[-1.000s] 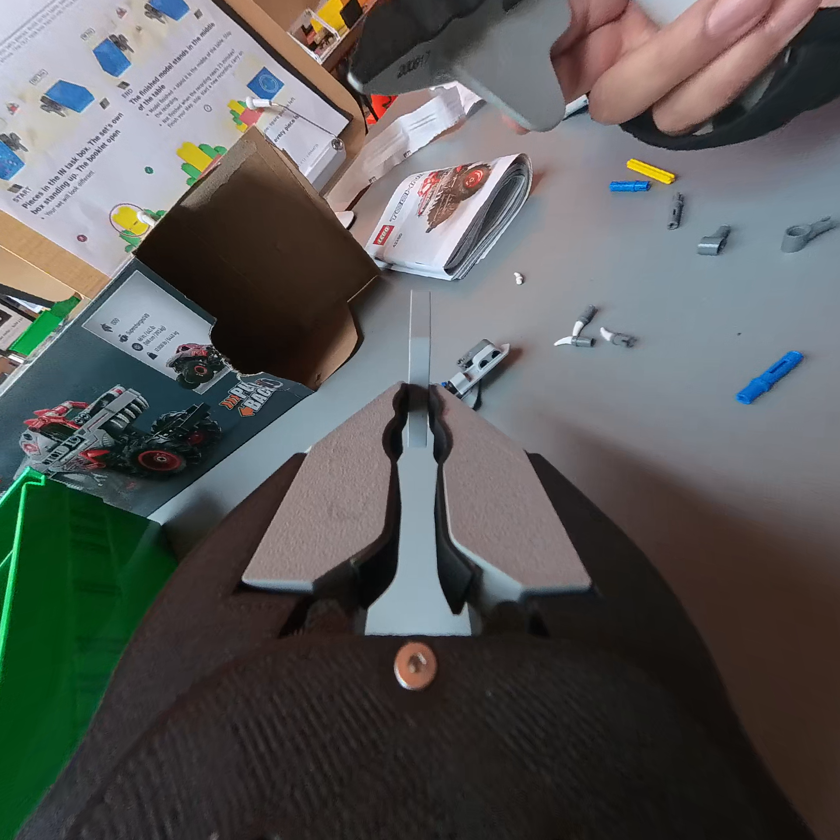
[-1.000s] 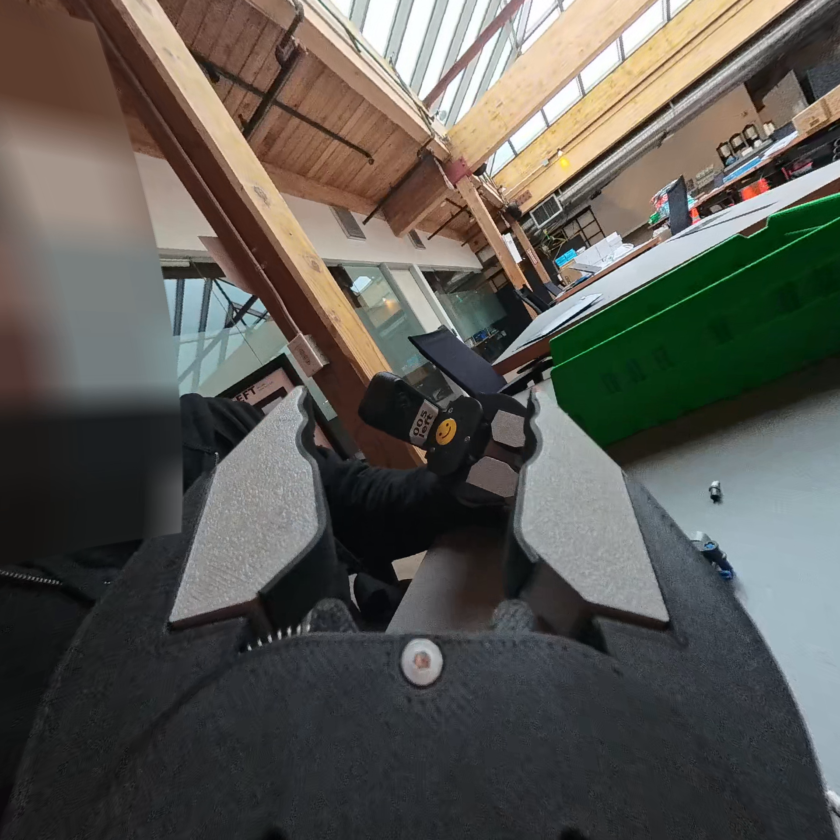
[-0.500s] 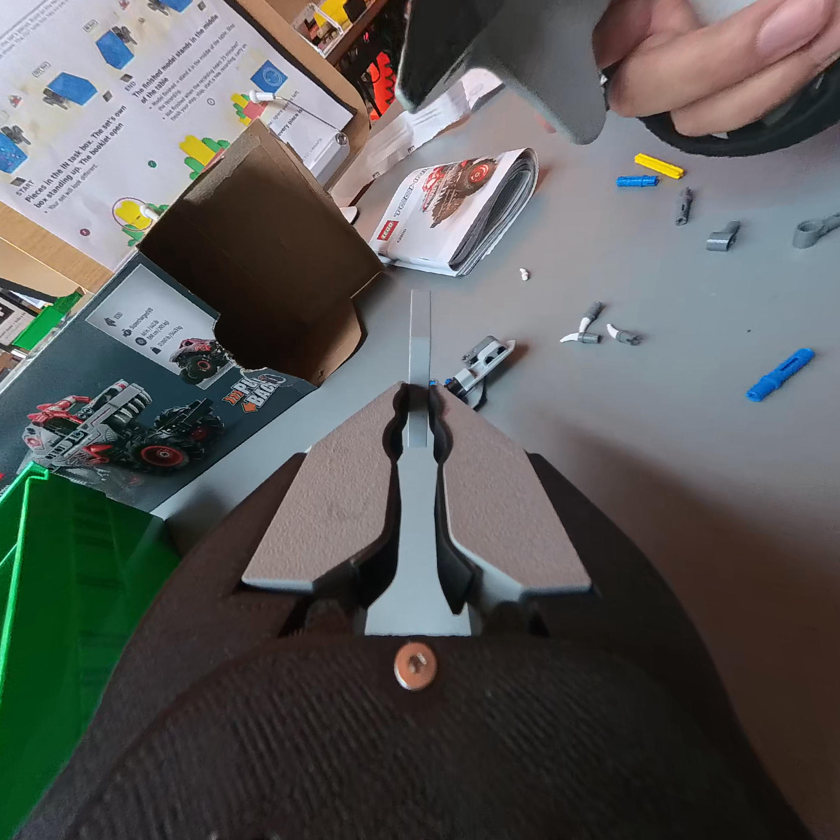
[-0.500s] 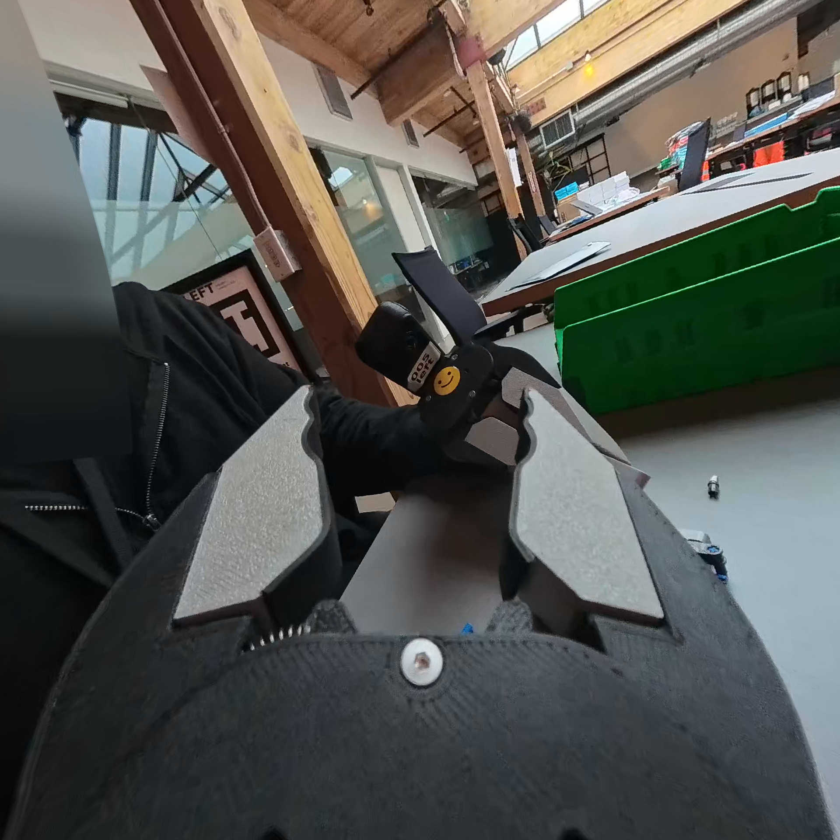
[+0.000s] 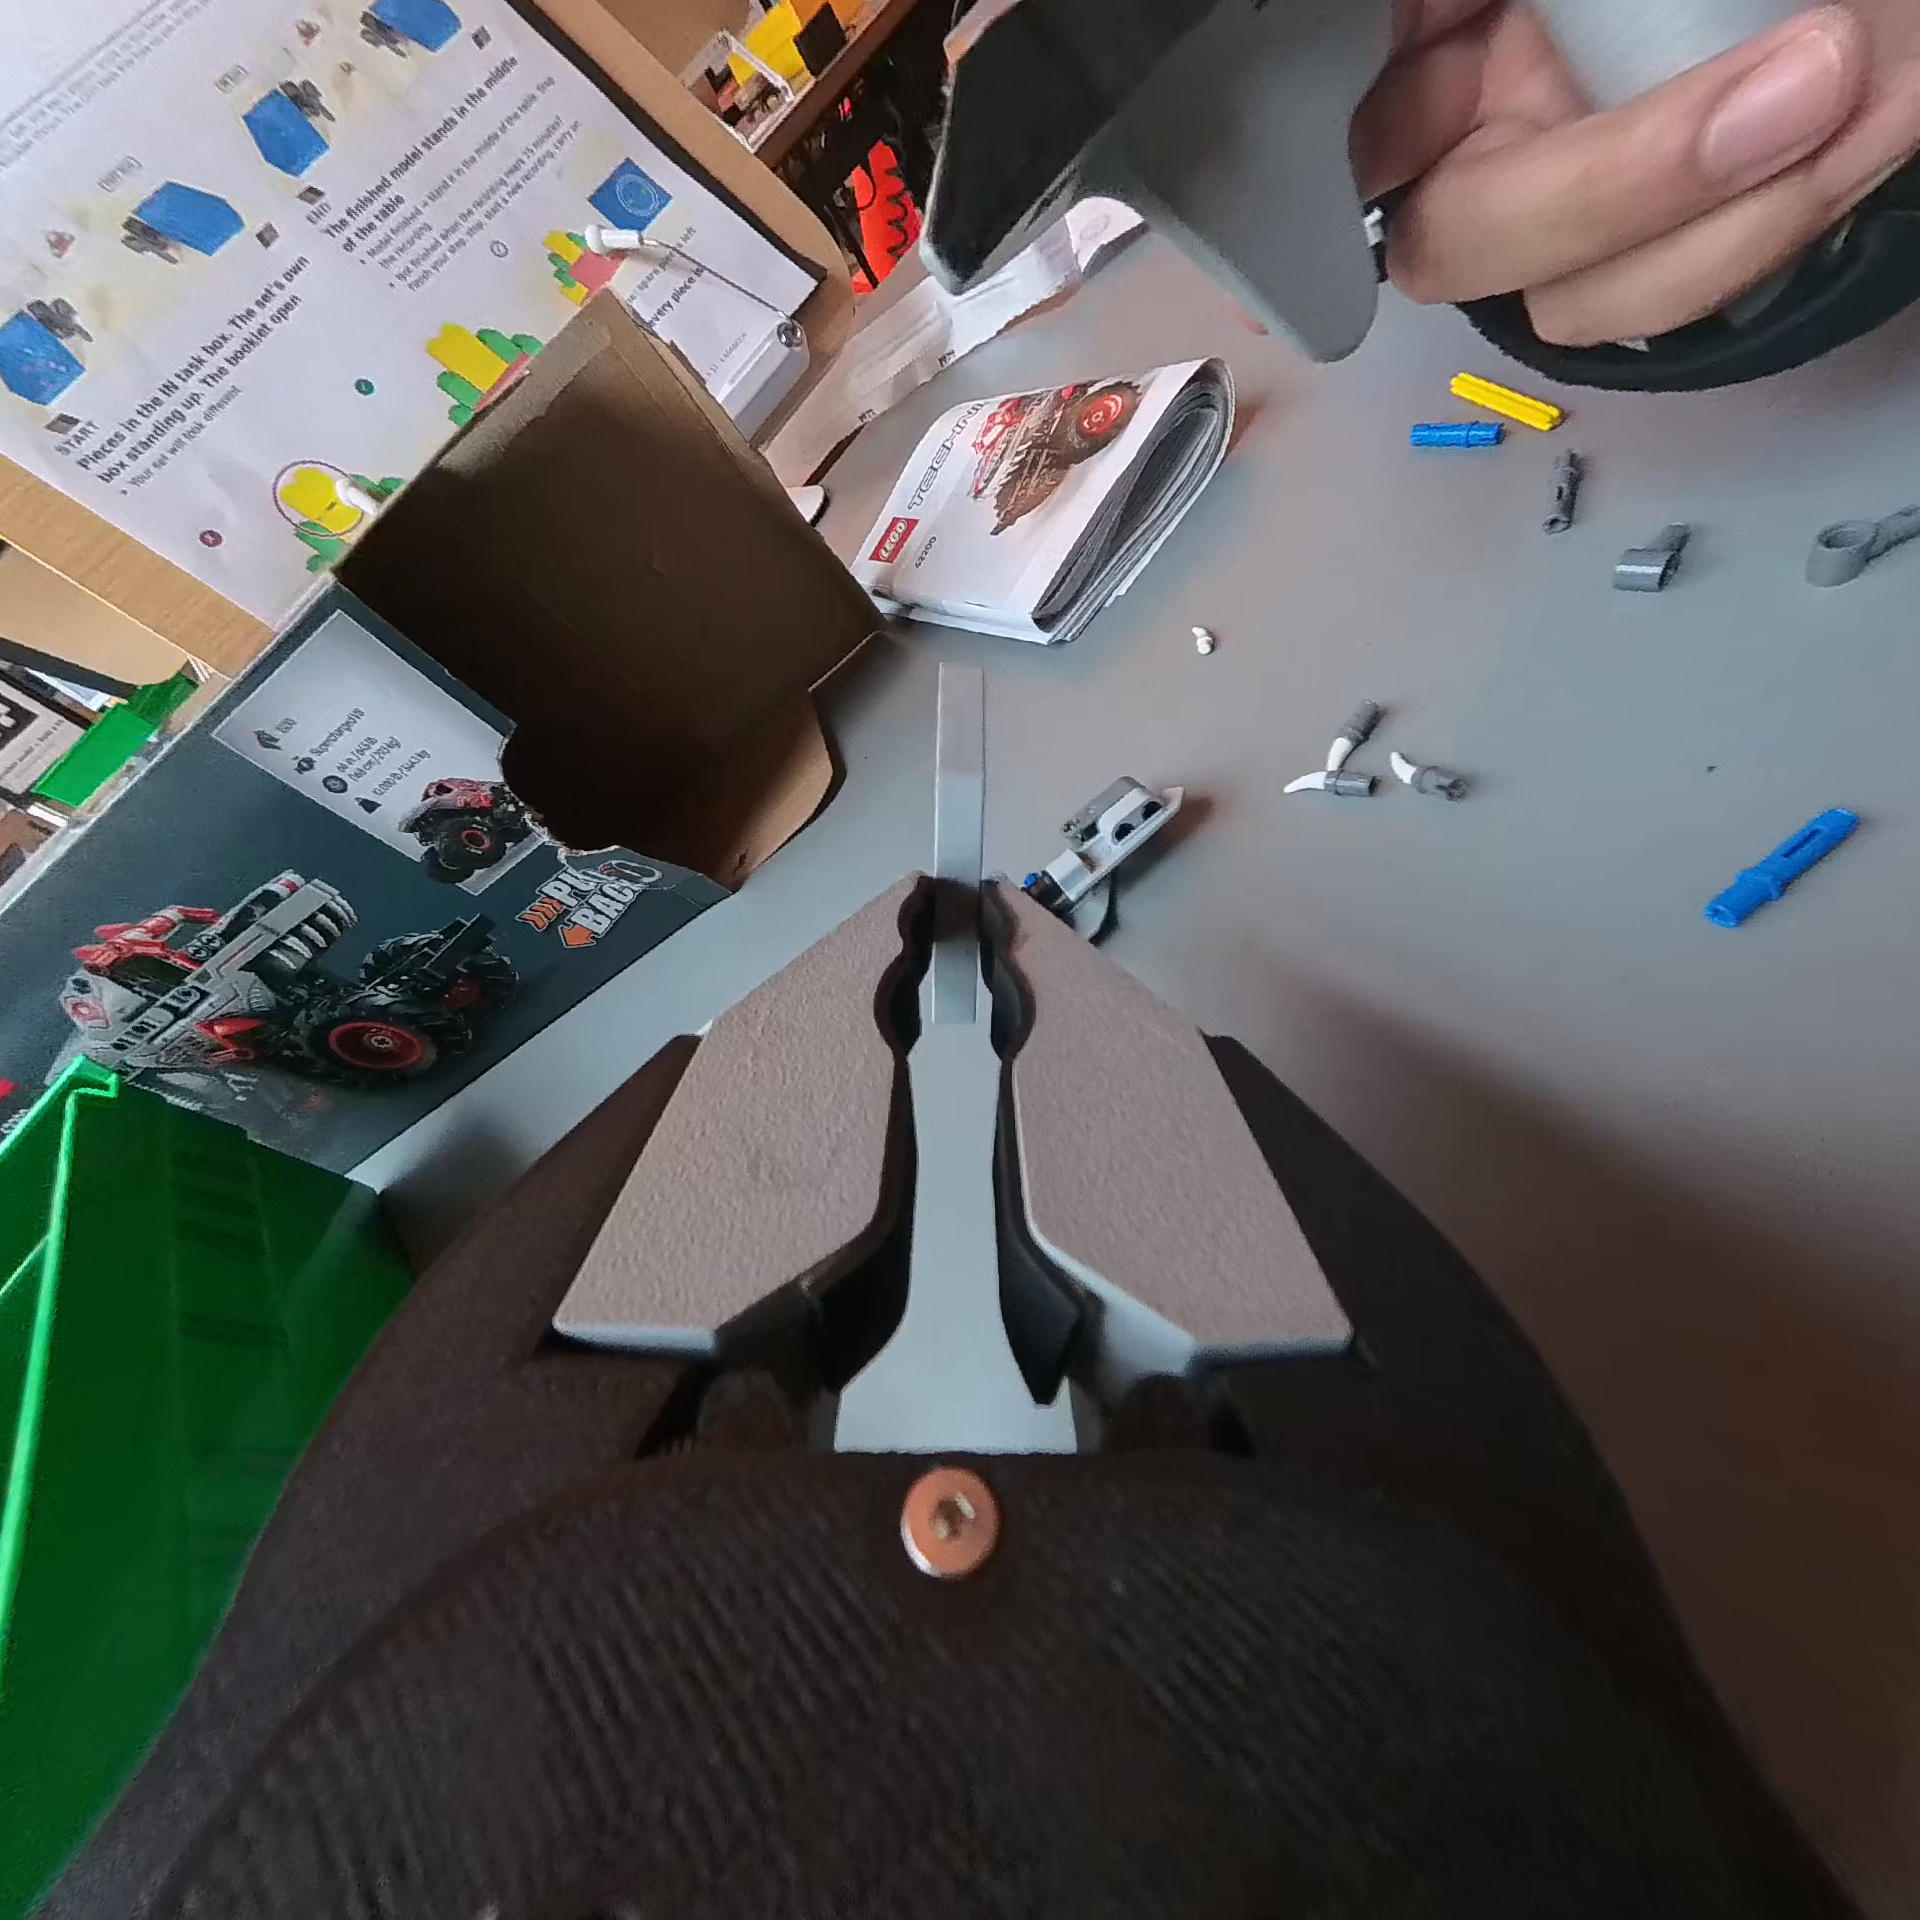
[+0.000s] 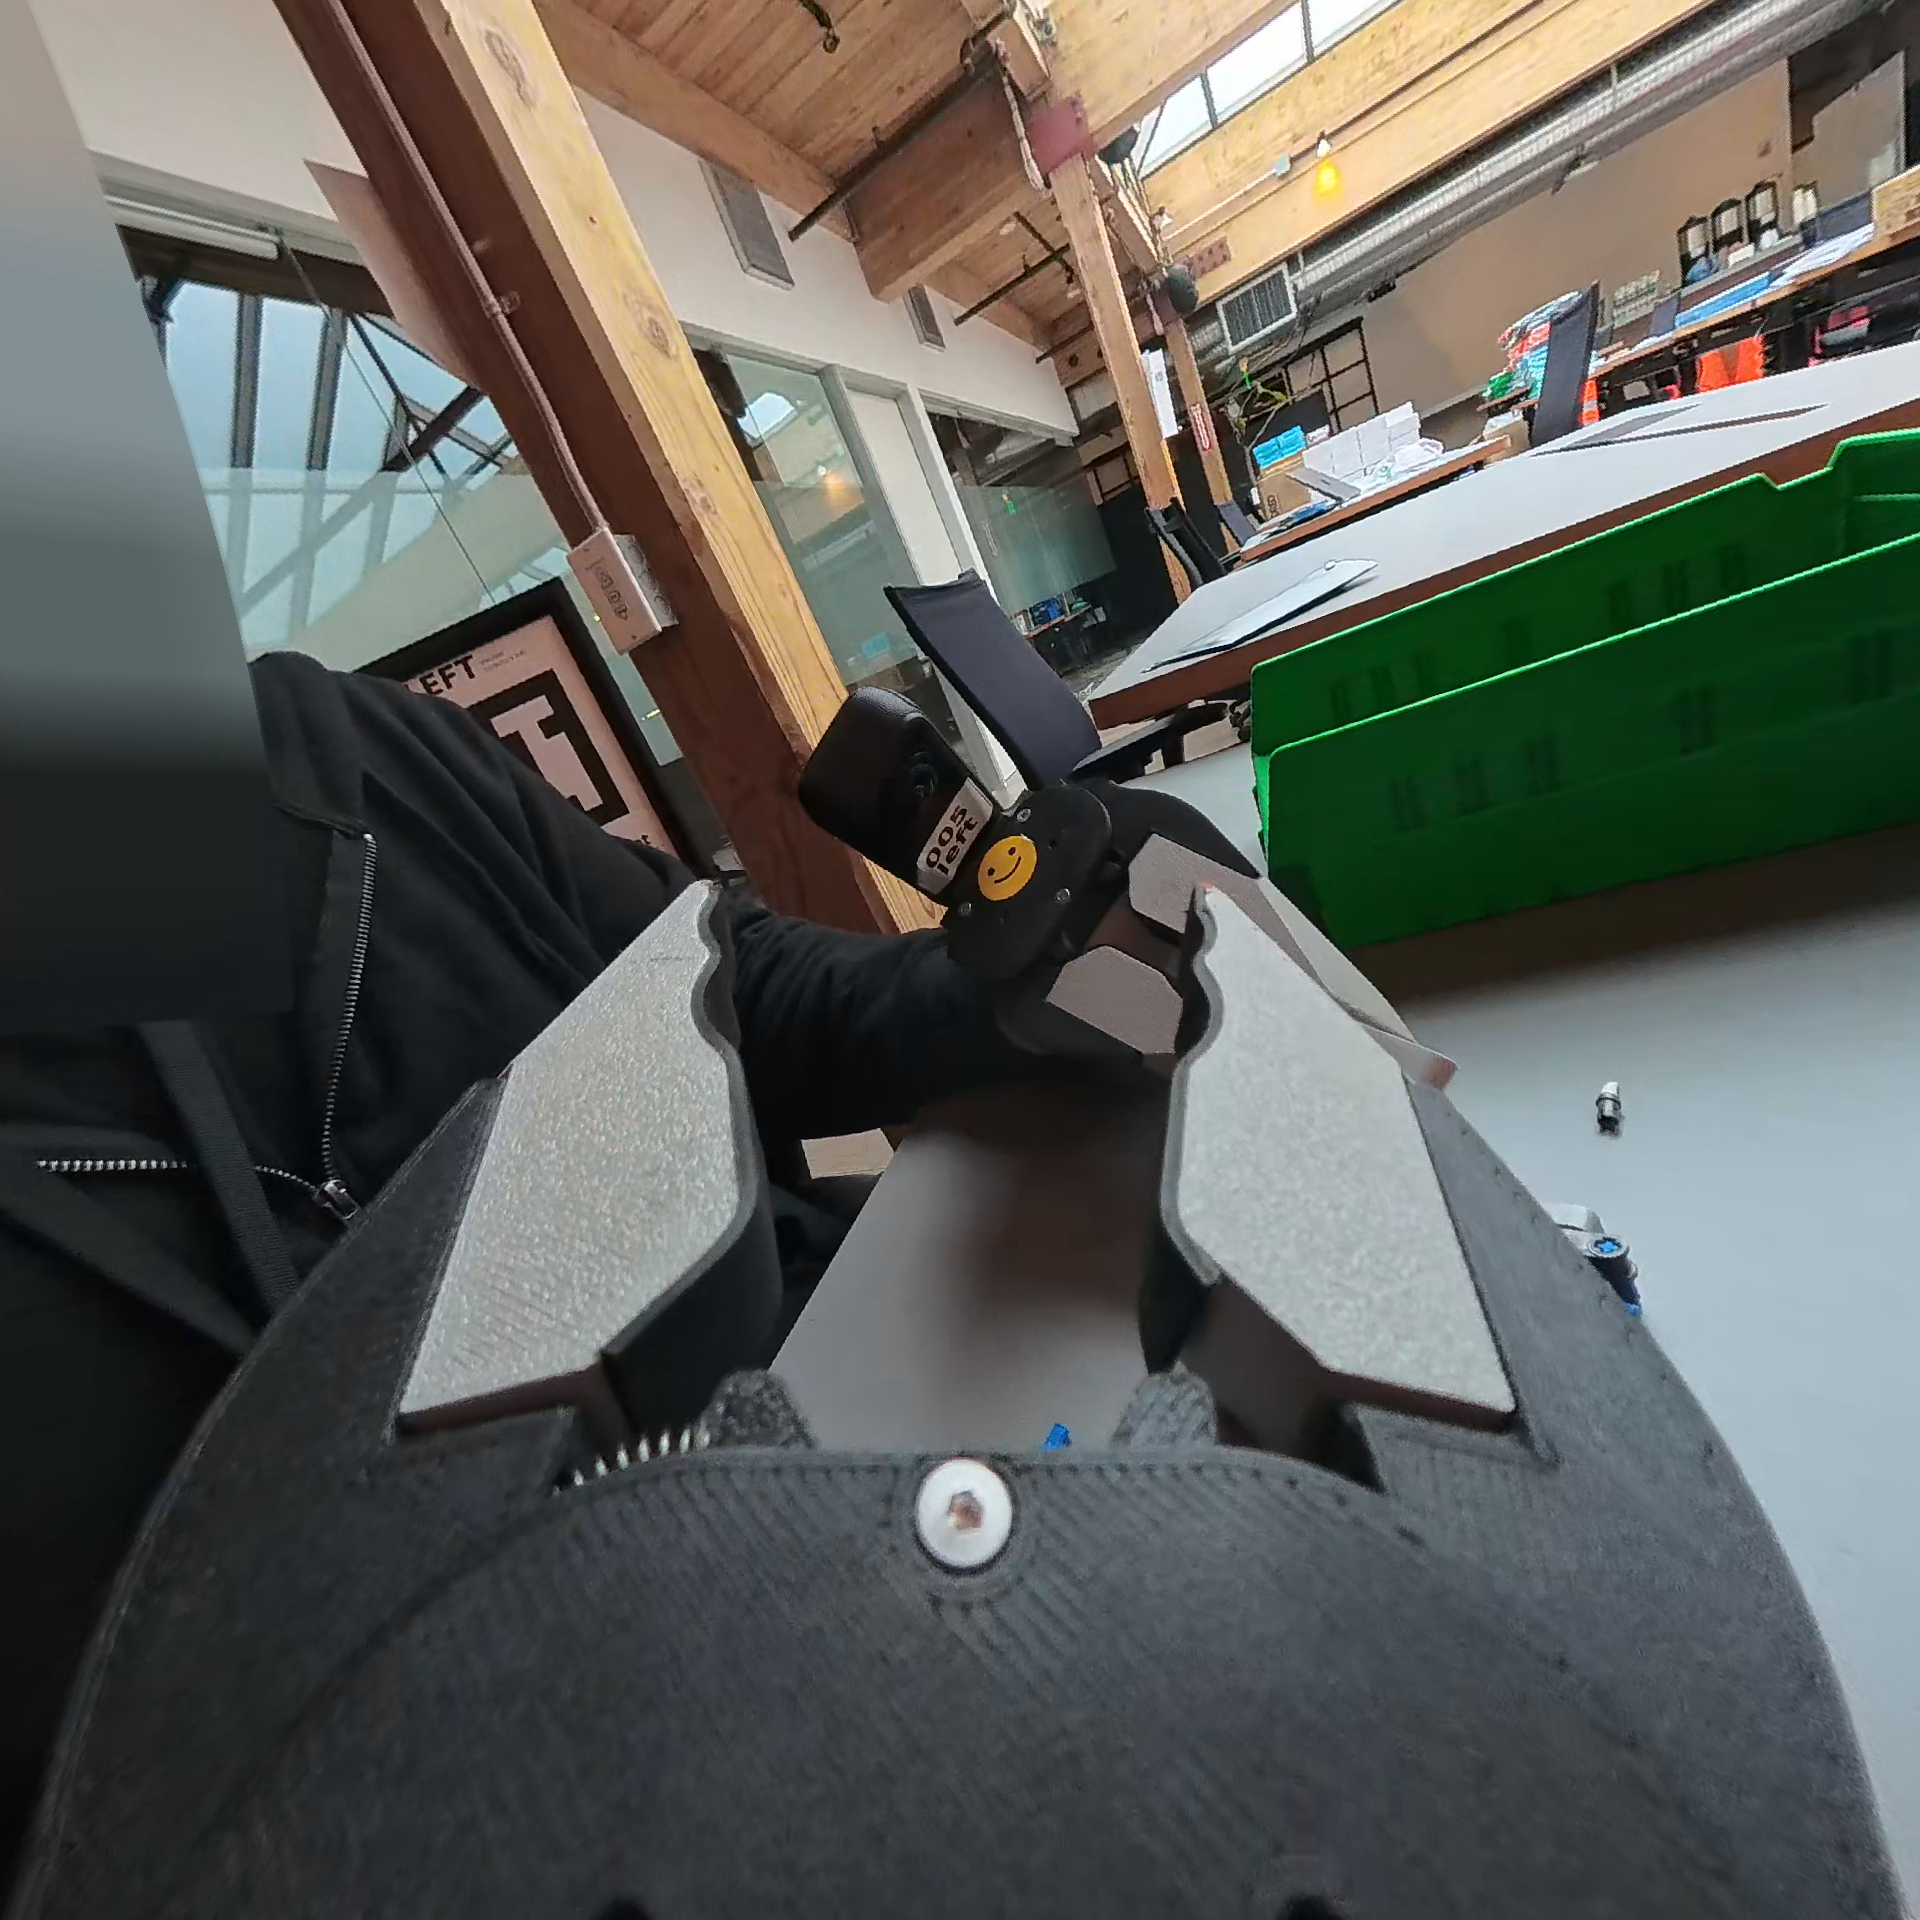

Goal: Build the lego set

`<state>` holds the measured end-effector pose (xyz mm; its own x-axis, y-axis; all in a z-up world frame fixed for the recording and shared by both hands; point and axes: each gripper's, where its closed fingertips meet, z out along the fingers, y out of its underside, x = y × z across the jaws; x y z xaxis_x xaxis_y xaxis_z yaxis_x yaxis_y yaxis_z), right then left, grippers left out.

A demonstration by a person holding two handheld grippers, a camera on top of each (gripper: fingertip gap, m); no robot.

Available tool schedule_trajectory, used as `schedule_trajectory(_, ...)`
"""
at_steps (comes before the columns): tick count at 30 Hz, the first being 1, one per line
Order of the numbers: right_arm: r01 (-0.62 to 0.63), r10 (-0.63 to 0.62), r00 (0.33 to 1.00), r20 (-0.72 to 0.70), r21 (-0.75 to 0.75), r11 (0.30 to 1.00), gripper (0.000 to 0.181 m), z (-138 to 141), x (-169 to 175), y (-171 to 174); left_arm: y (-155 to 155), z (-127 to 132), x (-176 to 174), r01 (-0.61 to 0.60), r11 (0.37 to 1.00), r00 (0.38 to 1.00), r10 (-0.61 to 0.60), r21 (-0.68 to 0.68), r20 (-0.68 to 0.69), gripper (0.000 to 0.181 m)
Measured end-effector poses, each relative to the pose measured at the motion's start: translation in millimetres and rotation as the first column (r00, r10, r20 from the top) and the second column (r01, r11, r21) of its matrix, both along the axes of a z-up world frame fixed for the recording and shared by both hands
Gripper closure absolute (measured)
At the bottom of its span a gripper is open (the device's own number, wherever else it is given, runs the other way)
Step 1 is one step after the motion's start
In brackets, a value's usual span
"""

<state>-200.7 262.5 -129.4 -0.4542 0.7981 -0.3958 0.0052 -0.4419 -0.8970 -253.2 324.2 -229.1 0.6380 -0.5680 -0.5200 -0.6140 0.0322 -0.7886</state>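
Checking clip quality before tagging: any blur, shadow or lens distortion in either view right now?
Left wrist view: the bare hand at top right is soft, close to the lens; a broad shadow darkens the grey table at right; straight edges bow, fisheye. Right wrist view: a mosaic patch masks the left edge; the bright glass walls look hazy; the gripper's grey fingers are sharp.

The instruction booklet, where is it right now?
Left wrist view: the folded instruction booklet lies on the grey table, upper centre, just right of the open cardboard box.

Green crates (image 6: 1579,748) stand beside a wooden post (image 6: 623,436).
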Motion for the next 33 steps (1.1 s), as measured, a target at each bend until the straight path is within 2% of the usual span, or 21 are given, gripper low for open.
schedule_trajectory(3,0.023,-0.023,1.0,0.007,0.005,1.0,0.099,-0.5,0.1,3.6,-1.7,3.7,1.7,0.017,1.0,1.0,-0.017,0.009,0.021,0.175)
schedule_trajectory(5,0.127,-0.128,0.989,0.069,0.02,0.992,0.117,-10.6,-4.0,20.3,-9.1,7.8,10.1,0.09,0.996,0.992,-0.089,-0.01,0.084,0.175)
schedule_trajectory(6,0.21,-0.213,0.968,0.131,0.038,0.977,0.127,-22.0,-6.3,34.8,-14.7,13.0,16.1,0.142,0.99,0.98,-0.138,-0.018,0.144,0.175)
schedule_trajectory(7,0.277,-0.285,0.939,0.193,0.07,0.958,0.127,-33.9,-7.1,47.1,-19.0,20.0,19.3,0.178,0.984,0.962,-0.169,-0.023,0.215,0.175)
schedule_trajectory(8,0.299,-0.315,0.922,0.224,0.101,0.949,0.121,-40.1,-7.0,51.5,-23.6,27.6,21.9,0.223,0.974,0.932,-0.202,-0.034,0.302,0.175)
schedule_trajectory(10,0.269,-0.288,0.938,0.194,0.12,0.956,0.129,-34.9,-7.4,43.5,-27.7,40.3,20.6,0.287,0.955,0.858,-0.226,-0.066,0.461,0.175)
schedule_trajectory(11,0.264,-0.284,0.941,0.185,0.123,0.957,0.13,-33.4,-8.7,40.8,-29.6,48.0,18.4,0.317,0.947,0.817,-0.241,-0.06,0.524,0.176)
schedule_trajectory(12,0.262,-0.286,0.938,0.196,0.138,0.955,0.131,-35.2,-10.6,39.4,-35.2,58.2,18.3,0.377,0.925,0.746,-0.276,-0.043,0.606,0.176)
schedule_trajectory(13,0.254,-0.284,0.937,0.205,0.161,0.954,0.133,-37.2,-12.3,36.9,-42.8,66.9,19.6,0.464,0.885,0.646,-0.305,-0.042,0.7,0.176)
schedule_trajectory(15,0.245,-0.285,0.938,0.196,0.206,0.948,0.14,-37.7,-14.5,31.8,-54.2,69.2,25.1,0.651,0.751,0.449,-0.268,-0.107,0.852,0.175)
schedule_trajectory(16,0.234,-0.277,0.943,0.185,0.224,0.946,0.141,-37.2,-15.2,28.0,-57.0,66.5,28.4,0.71,0.689,0.404,-0.231,-0.144,0.885,0.175)
schedule_trajectory(17,0.213,-0.258,0.951,0.173,0.239,0.947,0.143,-35.6,-15.5,22.7,-56.2,63.0,30.9,0.716,0.677,0.409,-0.214,-0.167,0.887,0.175)
schedule_trajectory(19,0.198,-0.245,0.957,0.158,0.263,0.944,0.146,-34.2,-16.7,16.7,-53.9,59.1,32.9,0.684,0.705,0.46,-0.218,-0.187,0.861,0.175)
schedule_trajectory(23,0.194,-0.241,0.956,0.165,0.262,0.946,0.146,-36.1,-18.6,15.7,-44.5,52.8,31.9,0.639,0.732,0.496,-0.156,-0.237,0.854,0.175)
schedule_trajectory(26,0.199,-0.237,0.958,0.159,0.223,0.954,0.145,-34.6,-20.3,17.0,-50.7,46.1,39.9,0.663,0.69,0.516,-0.141,-0.29,0.845,0.175)
schedule_trajectory(28,0.188,-0.222,0.96,0.169,0.196,0.962,0.146,-35.8,-21.6,16.7,-55.1,39.6,48.2,0.667,0.669,0.554,-0.148,-0.33,0.82,0.175)
schedule_trajectory(29,0.175,-0.21,0.963,0.171,0.199,0.964,0.151,-36.4,-21.5,14.8,-57.6,37.8,51.4,0.671,0.659,0.565,-0.158,-0.34,0.81,0.175)
schedule_trajectory(31,0.152,-0.194,0.966,0.17,0.235,0.96,0.175,-37.8,-20.5,9.2,-60.1,37.6,53.6,0.679,0.651,0.566,-0.17,-0.339,0.807,0.175)
schedule_trajectory(33,0.158,-0.207,0.963,0.175,0.256,0.954,0.176,-38.2,-20.4,9.0,-57.3,38.1,51.4,0.672,0.658,0.561,-0.155,-0.338,0.813,0.175)
